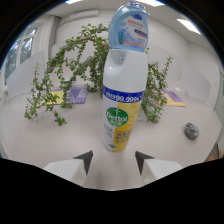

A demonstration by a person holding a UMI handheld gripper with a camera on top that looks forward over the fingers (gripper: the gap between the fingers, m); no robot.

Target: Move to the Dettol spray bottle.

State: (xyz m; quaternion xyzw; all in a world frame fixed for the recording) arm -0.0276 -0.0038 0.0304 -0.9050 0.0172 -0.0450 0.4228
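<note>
The gripper (113,161) sits low over the table (60,135), its two fingers apart with nothing between the tips. Each dark fingertip (85,160) points inward and forward, so the gap lines up with the can straight ahead, an aim that suits an approach rather than a grasp.

Just ahead of the fingers, in line with the gap, stands the Dettol can (122,100), upright on the table, its base a little beyond the tips and not touching them. It is a tall white spray can with a blue band, the green Dettol badge and a yellow lower part facing the camera. Standing on its flat base with the label forward, it is easy to find and to close in on. By my judgement the move is nearly done; only a short advance would bring the can between the fingers.

Above the can's top shows a blue bottle (129,26); whether it rests on the can or stands behind it I cannot tell.

Beyond the can, a leafy plant (70,65) spreads across the table's far side. A small grey object (191,131) lies off toward the right edge, well apart from the can.
</note>
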